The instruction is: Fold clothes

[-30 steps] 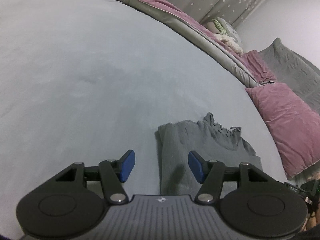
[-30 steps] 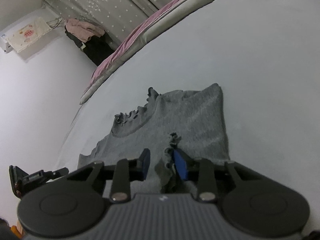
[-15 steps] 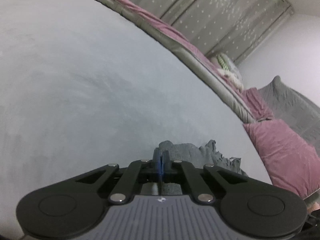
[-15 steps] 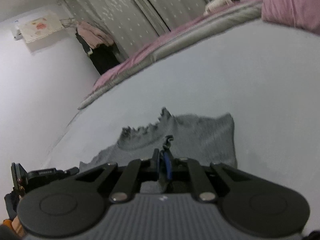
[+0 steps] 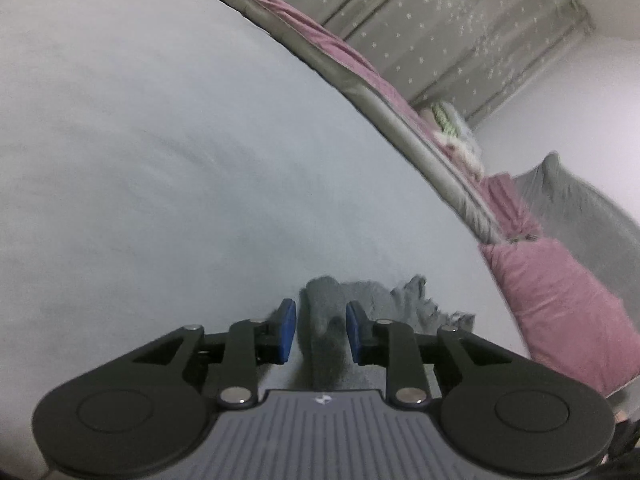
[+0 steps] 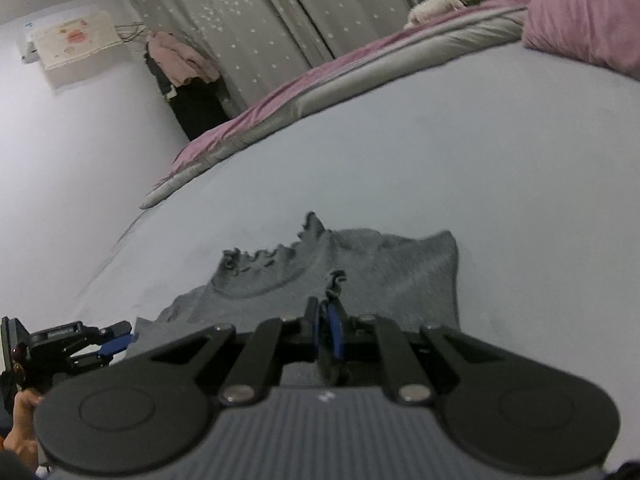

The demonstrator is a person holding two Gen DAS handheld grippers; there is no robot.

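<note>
Right claw (image 6: 326,330) pinched tight on a ruffled edge of the grey knit top (image 6: 384,264). Left claw (image 5: 320,332), jaws just opening, stands spread with a grey fold between the blue pads (image 5: 286,330), untouched. The top lies near on the pale blue bed (image 5: 160,160); pink velvet pillow (image 5: 560,312) far right.

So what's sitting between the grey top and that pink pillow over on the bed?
Nothing: in the left wrist view only bare pale bedsheet separates the grey top from the pink pillow.
</note>
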